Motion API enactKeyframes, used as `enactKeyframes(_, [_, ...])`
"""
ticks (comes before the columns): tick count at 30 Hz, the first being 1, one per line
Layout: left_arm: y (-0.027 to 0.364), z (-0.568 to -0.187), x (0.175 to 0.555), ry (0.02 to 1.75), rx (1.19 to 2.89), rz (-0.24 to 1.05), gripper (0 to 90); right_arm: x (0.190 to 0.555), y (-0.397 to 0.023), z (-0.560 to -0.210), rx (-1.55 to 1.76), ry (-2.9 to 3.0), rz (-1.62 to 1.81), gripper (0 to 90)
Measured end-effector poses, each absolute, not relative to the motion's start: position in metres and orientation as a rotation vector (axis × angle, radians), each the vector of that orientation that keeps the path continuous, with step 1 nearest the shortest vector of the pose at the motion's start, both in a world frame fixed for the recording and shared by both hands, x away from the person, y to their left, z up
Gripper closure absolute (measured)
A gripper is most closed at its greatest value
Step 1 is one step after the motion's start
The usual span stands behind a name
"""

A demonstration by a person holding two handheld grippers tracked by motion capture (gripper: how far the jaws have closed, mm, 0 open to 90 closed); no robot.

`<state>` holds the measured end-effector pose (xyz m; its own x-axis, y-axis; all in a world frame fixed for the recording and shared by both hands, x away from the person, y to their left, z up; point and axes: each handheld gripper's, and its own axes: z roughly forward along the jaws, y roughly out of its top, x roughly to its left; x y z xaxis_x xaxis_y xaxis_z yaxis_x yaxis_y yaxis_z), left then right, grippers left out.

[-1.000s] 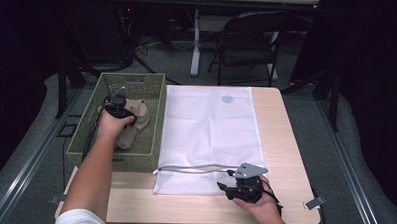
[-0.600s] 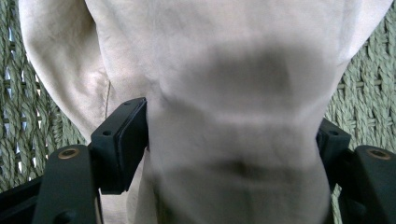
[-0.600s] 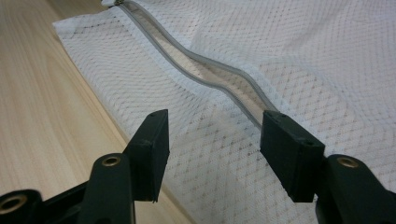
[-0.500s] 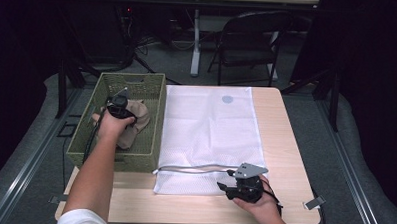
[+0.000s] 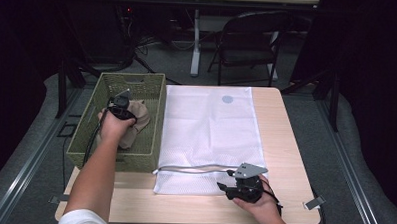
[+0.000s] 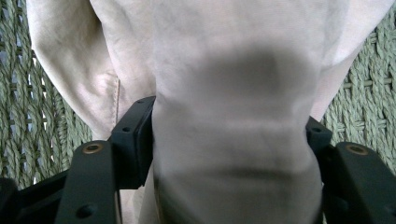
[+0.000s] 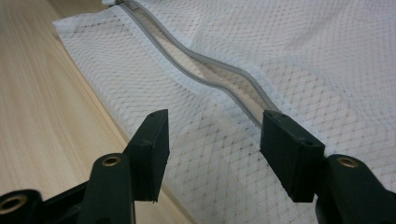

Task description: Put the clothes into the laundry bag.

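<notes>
A crumpled beige cloth [image 5: 138, 121] lies in the green woven basket [image 5: 132, 78] at the table's left. My left gripper [image 5: 119, 106] reaches down into the basket. Its jaws have just been closing, and in the left gripper view the beige cloth [image 6: 233, 70] bulges between both pads, pinched by my left gripper [image 6: 229, 140]. A white mesh bag [image 5: 211, 127] is spread flat across the table's middle, its grey zipper [image 5: 194, 168] along the near edge. My right gripper [image 5: 224, 188] rests there, open. In the right gripper view my right gripper [image 7: 212, 135] straddles mesh just below the partly open zipper [image 7: 205, 60].
The wooden tabletop [image 5: 295, 145] shows bare to the right of the bag and along the front edge [image 5: 183, 211]. A dark folding chair [image 5: 254, 44] stands behind the table. Basket weave [image 6: 28, 93] shows on both sides of the cloth.
</notes>
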<state>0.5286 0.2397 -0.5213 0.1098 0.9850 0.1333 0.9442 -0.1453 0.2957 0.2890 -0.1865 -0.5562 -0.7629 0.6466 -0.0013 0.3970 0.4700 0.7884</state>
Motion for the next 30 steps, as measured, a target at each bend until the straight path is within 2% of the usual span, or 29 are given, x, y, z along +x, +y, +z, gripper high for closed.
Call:
enactKeyframes(11, [0.2358,-0.5213,0.5275,1.957,2.249,0.478,44.1,0.2894,-0.1867,-0.5565,0.886,2.423,1.176,41.8])
enactKeyframes(30, [0.2372,-0.5163,0.5267,1.956,2.246,0.479,50.1,0.2904,-0.1876,-0.5574,0.894,2.421,1.178,41.8])
